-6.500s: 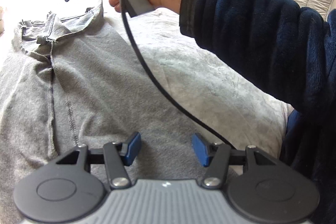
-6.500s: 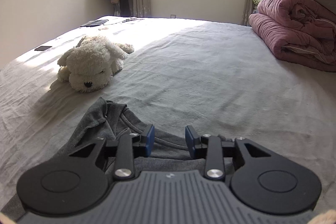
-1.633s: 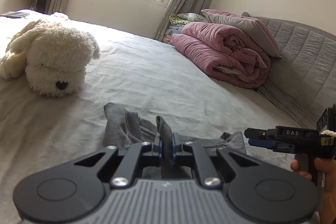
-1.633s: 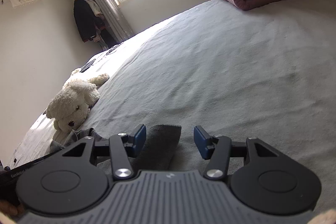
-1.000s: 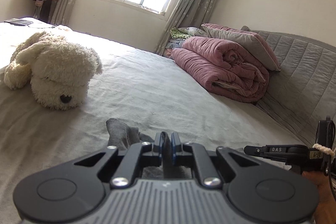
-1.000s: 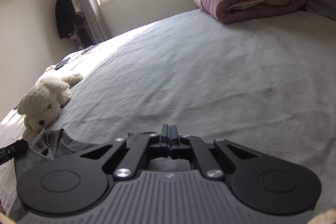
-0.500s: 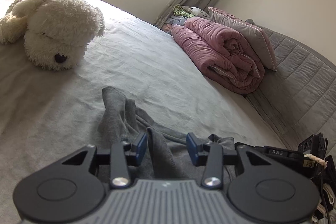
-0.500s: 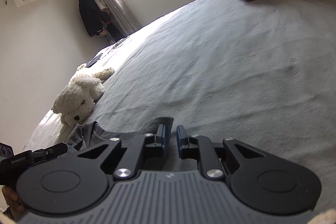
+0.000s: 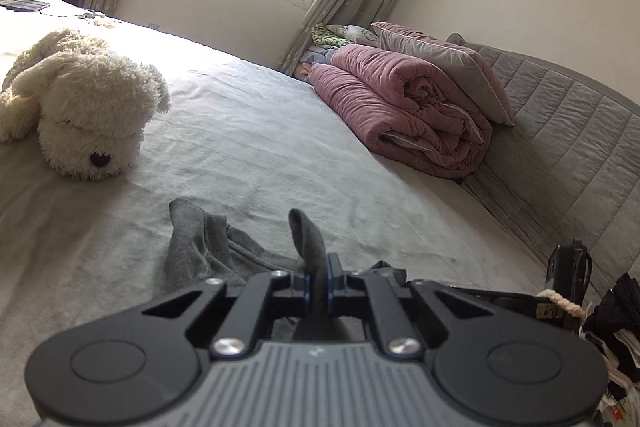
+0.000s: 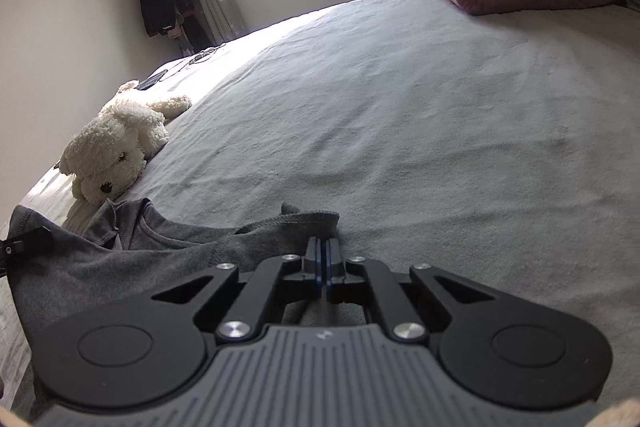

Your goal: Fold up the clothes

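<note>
Left wrist view: the left gripper (image 9: 319, 281) has its jaws pressed together on an upright fold of a grey T-shirt (image 9: 208, 247), and a rounded tip of cloth stands up just beyond the blue pads (image 9: 331, 277). More of the shirt lies crumpled ahead and to the left of the jaws on a pale grey bedsheet (image 9: 260, 147); the part under the gripper body is hidden. Further ahead on the left lies a white plush dog (image 9: 84, 115). Ahead on the right, a rolled pink quilt (image 9: 404, 115) rests against a quilted grey headboard (image 9: 568, 131). At the right edge, part of the other gripper shows, mostly cut off.

Right wrist view: the right gripper (image 10: 322, 263) has its jaws closed tight on the shirt's edge (image 10: 312, 217), which bunches just ahead of the fingertips. The cloth spreads leftward from the jaws, its lower portion hidden beneath the gripper body.
</note>
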Tool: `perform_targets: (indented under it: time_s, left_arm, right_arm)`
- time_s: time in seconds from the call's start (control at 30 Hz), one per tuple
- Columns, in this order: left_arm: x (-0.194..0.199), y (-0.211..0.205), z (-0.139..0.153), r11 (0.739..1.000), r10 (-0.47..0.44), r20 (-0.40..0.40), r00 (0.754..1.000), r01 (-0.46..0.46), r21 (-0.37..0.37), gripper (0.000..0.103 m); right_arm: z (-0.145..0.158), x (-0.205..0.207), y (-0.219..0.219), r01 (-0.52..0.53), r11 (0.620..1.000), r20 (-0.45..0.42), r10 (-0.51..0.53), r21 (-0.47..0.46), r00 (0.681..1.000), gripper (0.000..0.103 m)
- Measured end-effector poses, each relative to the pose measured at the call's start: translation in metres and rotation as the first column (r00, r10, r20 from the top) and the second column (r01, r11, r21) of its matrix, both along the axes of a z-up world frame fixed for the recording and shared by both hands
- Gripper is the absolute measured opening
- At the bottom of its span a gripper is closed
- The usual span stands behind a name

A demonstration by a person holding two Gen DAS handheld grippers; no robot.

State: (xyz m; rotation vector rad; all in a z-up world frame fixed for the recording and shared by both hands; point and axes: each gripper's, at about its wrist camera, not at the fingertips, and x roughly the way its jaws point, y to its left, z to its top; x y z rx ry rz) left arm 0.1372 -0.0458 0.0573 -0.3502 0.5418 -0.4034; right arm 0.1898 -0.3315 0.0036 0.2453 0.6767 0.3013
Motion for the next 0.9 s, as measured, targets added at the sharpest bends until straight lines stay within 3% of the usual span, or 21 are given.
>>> perform_targets:
  time_s: [0.2,0.33,0.43,0.53,0.6,0.67,0.73,0.8,0.9]
  left_arm:
    - [-0.011,-0.001,0.010,0.997,0.075,-0.027,0.997,-0.075,0.014,0.006]
    - [0.005,0.008,-0.009,0.996,0.091,-0.120,0.989,-0.093,-0.014,0.007]
    - [0.018,0.015,-0.024,0.994,0.100,-0.193,0.976,-0.108,-0.034,0.007]
    - [0.031,0.022,-0.039,0.991,0.106,-0.266,0.958,-0.124,-0.053,0.007]
    - [0.030,0.024,-0.037,0.990,0.105,-0.261,0.960,-0.127,-0.069,0.009]
    - [0.026,0.019,-0.031,0.993,0.108,-0.228,0.968,-0.115,-0.021,0.021]
    - [0.026,0.018,-0.028,0.996,0.086,-0.250,0.964,-0.093,-0.018,0.036]
    - [0.025,0.020,-0.026,0.997,0.065,-0.272,0.960,-0.076,-0.032,0.037]
    - [0.020,0.020,-0.018,0.997,0.074,-0.242,0.967,-0.078,-0.006,0.040]
  right_arm:
    - [-0.001,-0.001,0.007,0.003,0.997,0.016,-0.002,-0.075,1.000,0.002]
    - [-0.001,-0.001,0.014,0.007,0.992,0.026,-0.004,-0.123,1.000,0.002]
    - [-0.003,-0.002,0.023,0.006,0.981,0.044,0.003,-0.196,0.999,0.000]
    - [-0.005,-0.006,0.039,0.011,0.946,0.080,0.016,-0.324,0.997,0.000]
    - [-0.007,-0.007,0.045,0.022,0.924,0.096,0.016,-0.381,0.995,0.000]
    - [-0.009,-0.008,0.048,0.036,0.901,0.110,0.013,-0.432,0.994,0.000]
    - [-0.012,-0.008,0.049,0.050,0.882,0.118,0.007,-0.469,0.993,0.000]
    - [-0.011,-0.008,0.048,0.049,0.886,0.120,0.008,-0.462,0.993,0.000]
    - [-0.006,-0.009,0.045,0.049,0.891,0.121,0.007,-0.451,0.993,0.002]
